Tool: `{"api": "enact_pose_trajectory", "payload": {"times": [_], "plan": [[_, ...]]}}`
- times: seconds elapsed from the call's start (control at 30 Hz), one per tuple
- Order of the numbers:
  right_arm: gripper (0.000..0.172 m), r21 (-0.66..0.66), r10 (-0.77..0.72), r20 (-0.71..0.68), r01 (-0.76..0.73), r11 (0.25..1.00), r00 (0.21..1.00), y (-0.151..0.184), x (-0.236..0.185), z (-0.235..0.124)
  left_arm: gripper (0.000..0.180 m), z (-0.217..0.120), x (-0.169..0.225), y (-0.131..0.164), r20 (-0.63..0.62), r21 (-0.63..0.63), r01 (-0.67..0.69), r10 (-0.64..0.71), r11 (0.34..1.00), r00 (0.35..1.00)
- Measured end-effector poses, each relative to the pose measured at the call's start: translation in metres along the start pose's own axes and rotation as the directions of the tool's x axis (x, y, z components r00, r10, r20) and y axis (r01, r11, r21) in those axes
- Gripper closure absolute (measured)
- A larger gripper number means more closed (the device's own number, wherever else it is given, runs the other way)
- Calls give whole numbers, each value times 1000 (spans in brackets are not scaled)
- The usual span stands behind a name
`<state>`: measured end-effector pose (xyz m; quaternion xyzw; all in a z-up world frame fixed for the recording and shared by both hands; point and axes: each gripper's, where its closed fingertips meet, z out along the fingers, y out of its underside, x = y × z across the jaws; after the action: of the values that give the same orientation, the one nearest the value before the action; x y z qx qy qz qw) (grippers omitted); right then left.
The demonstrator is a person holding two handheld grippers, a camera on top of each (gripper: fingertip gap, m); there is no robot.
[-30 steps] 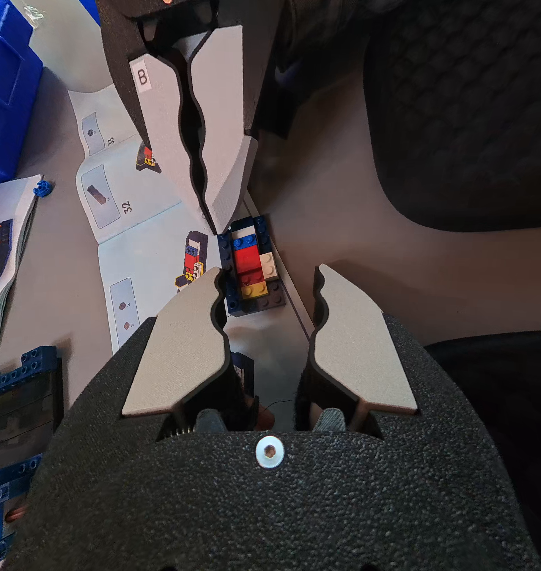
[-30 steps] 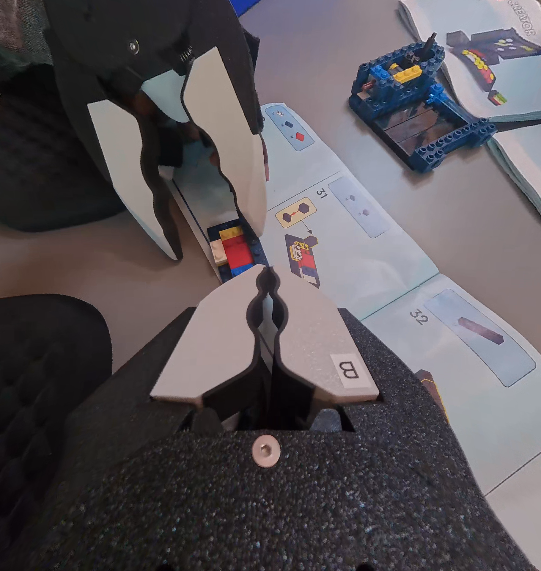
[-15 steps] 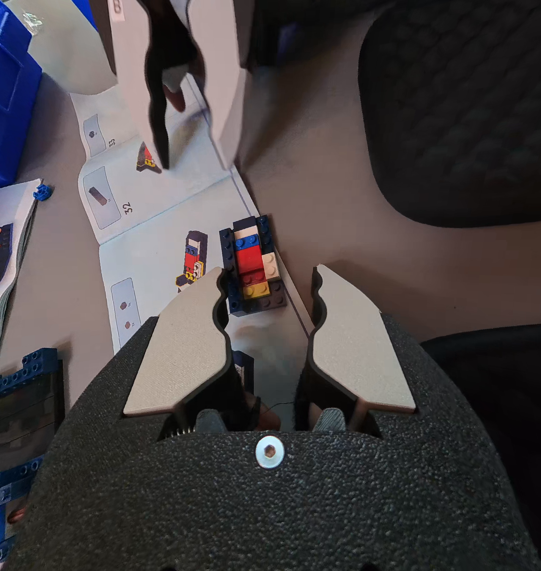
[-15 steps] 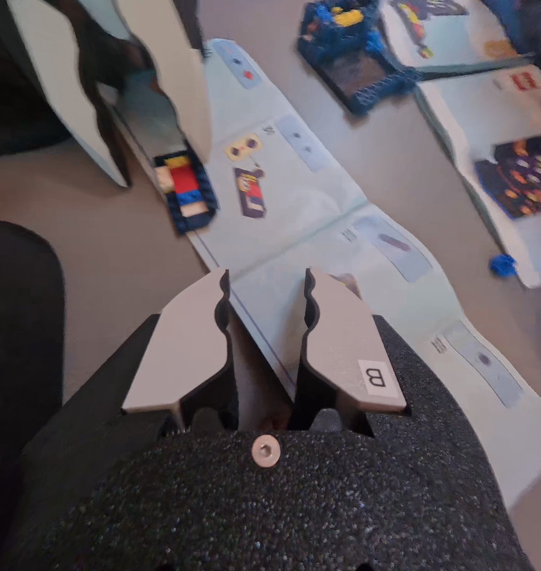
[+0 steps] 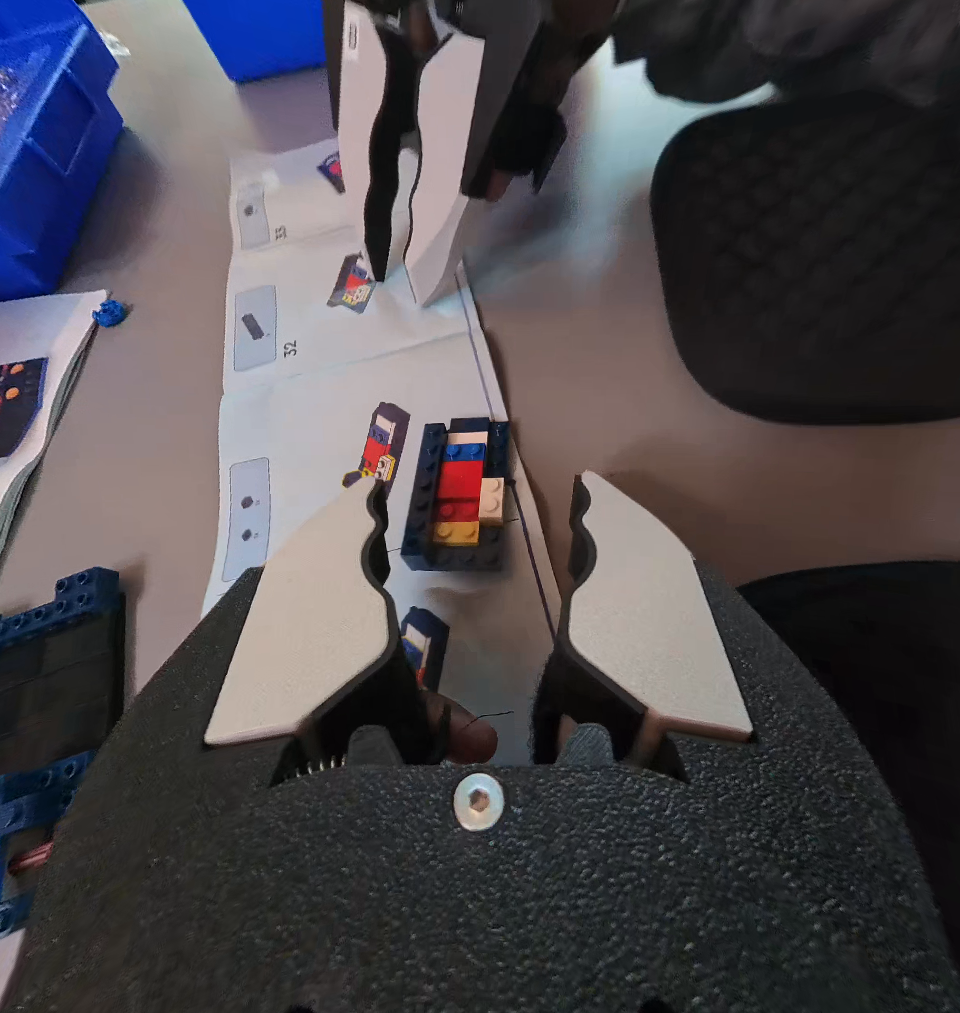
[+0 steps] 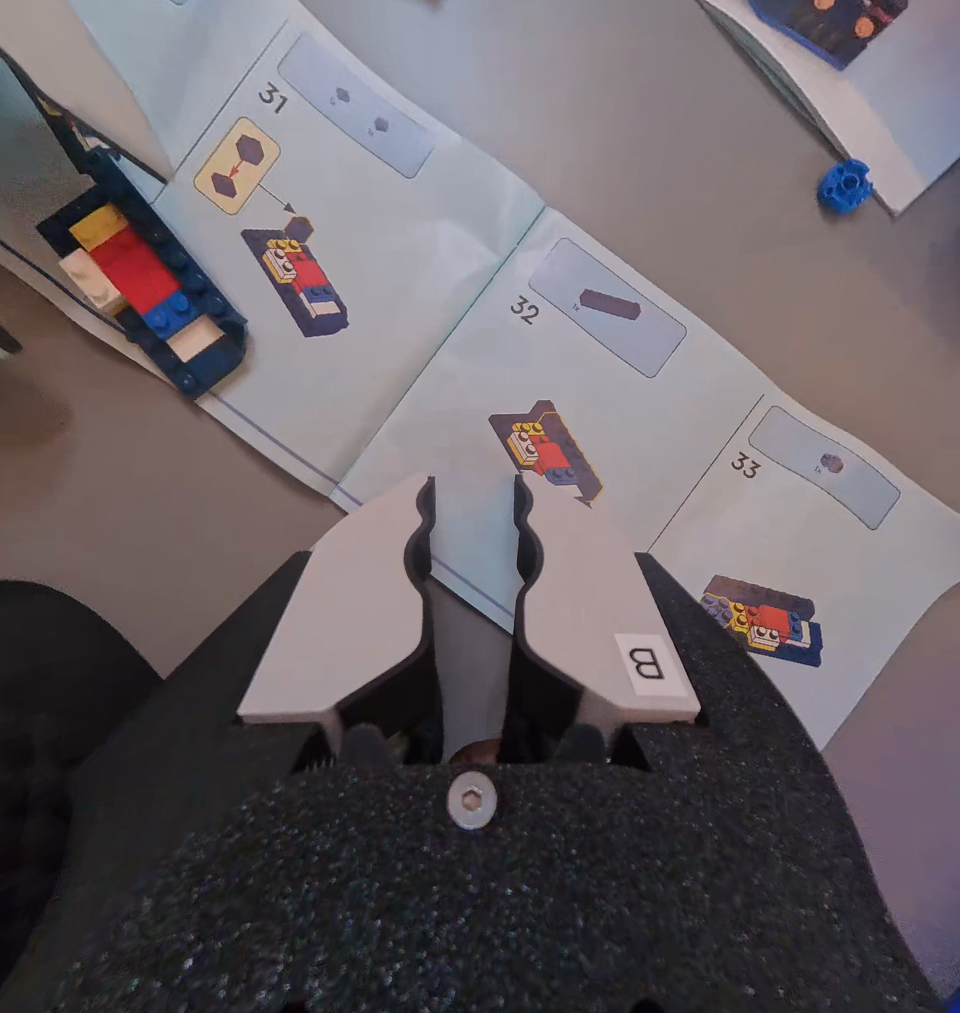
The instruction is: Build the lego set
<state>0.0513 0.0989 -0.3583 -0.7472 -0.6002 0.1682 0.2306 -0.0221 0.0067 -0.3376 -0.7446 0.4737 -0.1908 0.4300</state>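
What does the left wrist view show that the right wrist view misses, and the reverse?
Only the left wrist view: blue bins, a dark blue brick frame at lower left, and the right gripper seen from outside. Only the right wrist view: the third printed build picture. Both: the small brick model on the unfolded instruction sheet, a loose blue piece, and an open booklet.

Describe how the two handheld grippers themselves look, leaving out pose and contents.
Both the left gripper and right gripper have a black, rough-textured body with a silver hex screw in the middle. Their flat pale grey fingers have wavy black inner edges. The right one carries a small white lettered sticker.
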Motion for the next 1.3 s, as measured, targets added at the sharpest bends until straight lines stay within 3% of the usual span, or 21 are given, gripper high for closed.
{"api": "enact_pose_trajectory", "payload": {"times": [0.17,0.27,0.3,0.37,0.43,0.5,0.6,0.7,0.8,0.9,1.03,1.07,1.13,1.23,1.3], "plan": [[142,-52,35,14,-35,998,999,8,-23,-7,122,6,1,14,11,-102,-50,51,994,999],[132,-136,-77,145,97,986,986,16,-43,-14,119,2,2,12,-6,-74,-38,38,997,999],[127,-94,-167,187,187,978,968,11,-50,-14,119,-1,1,10,-3,-56,-28,28,998,1000],[120,127,-366,257,344,930,894,-14,-76,-9,119,-6,0,5,-20,-16,-2,2,1000,1000],[114,286,-443,306,362,887,843,-34,-106,-1,117,-10,1,4,-43,6,22,-22,1000,999],[112,312,-454,312,361,879,835,-41,-120,15,112,-13,4,6,-75,7,41,-40,999,996],[138,314,-442,256,359,879,860,-45,-114,22,112,-13,8,14,-100,-41,37,-41,998,994],[138,315,-432,301,340,886,850,-40,-110,16,115,-8,10,28,-97,-133,10,-23,991,995],[139,379,-430,350,294,877,832,-39,-100,-6,118,-8,9,28,-100,-133,27,-41,991,994],[163,449,-471,282,318,835,836,-31,-66,-30,120,-8,9,29,-108,-138,42,-57,990,993],[161,332,-453,206,374,866,867,2,-28,-18,123,-8,6,24,-111,-155,45,-62,987,992],[161,332,-453,207,373,866,867,5,-29,-15,122,-7,5,17,-103,-160,52,-69,986,992],[145,405,-467,227,353,843,854,4,-33,-24,122,-2,1,-9,-87,-119,50,-60,992,994],[128,448,-351,191,237,862,917,0,-6,-39,122,18,-9,-44,-22,-63,24,-26,998,999],[139,429,-233,71,181,885,970,6,32,-44,123,35,-11,-55,-22,-41,-25,24,999,999]]}}
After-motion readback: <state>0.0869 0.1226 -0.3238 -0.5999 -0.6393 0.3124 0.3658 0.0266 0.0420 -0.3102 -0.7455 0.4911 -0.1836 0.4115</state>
